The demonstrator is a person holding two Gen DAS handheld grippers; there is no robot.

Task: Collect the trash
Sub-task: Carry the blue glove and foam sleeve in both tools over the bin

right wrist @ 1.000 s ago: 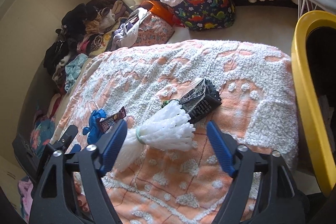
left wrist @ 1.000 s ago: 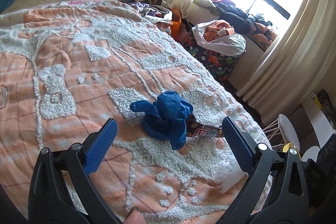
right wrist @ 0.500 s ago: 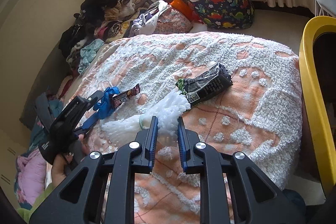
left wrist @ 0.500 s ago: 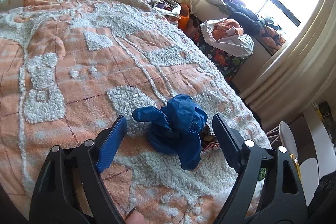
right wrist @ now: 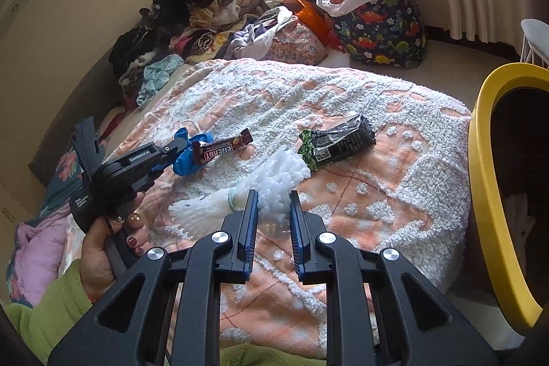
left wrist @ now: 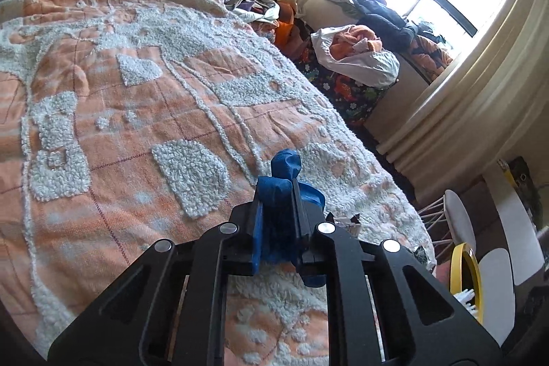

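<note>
On orange bedspread (right wrist: 394,180), left claw (left wrist: 277,222) grips glove (left wrist: 284,167).

Yellow bin (right wrist: 487,194) cut off at right edge.

An orange-and-white tufted bedspread (right wrist: 394,167) carries, ahead of the right tongs (right wrist: 273,208), white foam netting (right wrist: 247,194); a black wrapper (right wrist: 338,143) ahead-right; a brown candy bar (right wrist: 221,148) and blue glove (right wrist: 182,156) ahead-left.
</note>
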